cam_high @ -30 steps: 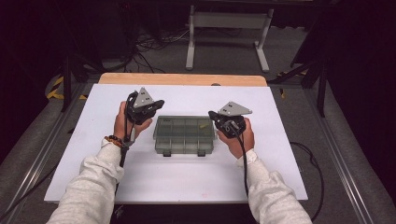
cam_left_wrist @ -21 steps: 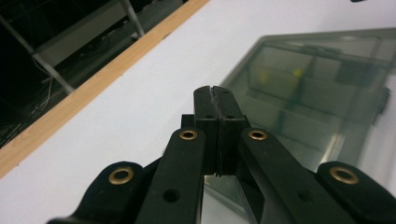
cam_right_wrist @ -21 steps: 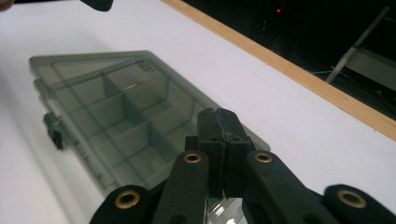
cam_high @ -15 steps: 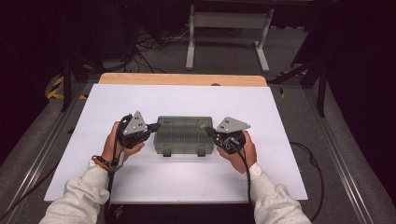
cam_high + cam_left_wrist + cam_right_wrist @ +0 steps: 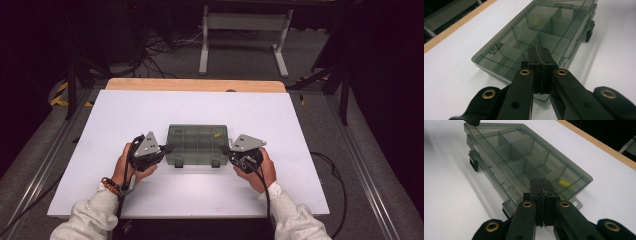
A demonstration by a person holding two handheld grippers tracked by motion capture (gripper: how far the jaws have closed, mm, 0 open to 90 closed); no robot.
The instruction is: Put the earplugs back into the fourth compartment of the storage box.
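**Two grippers flank the box**

On the left, the left gripper [image 5: 167, 148] sits low by the box's left end, its fingers [image 5: 535, 67] pressed flat together with nothing between them, tips over the lid's near corner. In the middle, the box [image 5: 197, 145] lies closed on the white surface [image 5: 150, 110], about centred between the left and right edges and a little toward the near edge, its two dark latches facing the person. A small yellow piece [image 5: 564, 183] rests in a compartment at the box's right end. On the right, the right gripper [image 5: 226, 150] comes in at that right end, fingers [image 5: 548, 192] likewise clamped together and empty.
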